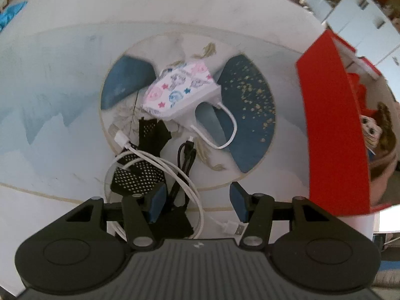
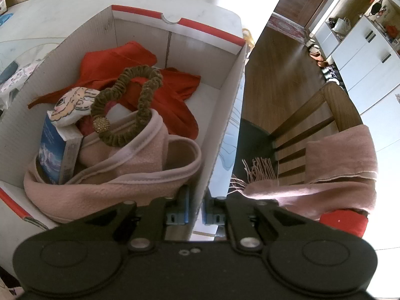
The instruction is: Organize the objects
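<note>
White cable [image 1: 160, 165] lies looped between the left jaws, parted around it; right jaws clamp the box wall [image 2: 220, 135].

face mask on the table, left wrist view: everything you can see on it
The face mask is a small folded one of white fabric-like material, printed with pink and blue swirls and red and blue stars. White elastic ear loops hang off its right end, one curving out over the blue part of the round pattern on the table. It lies loose and slightly tilted, its lower edge by the black dotted fabric; contact there is unclear. The left tongs are clear of it.
</note>
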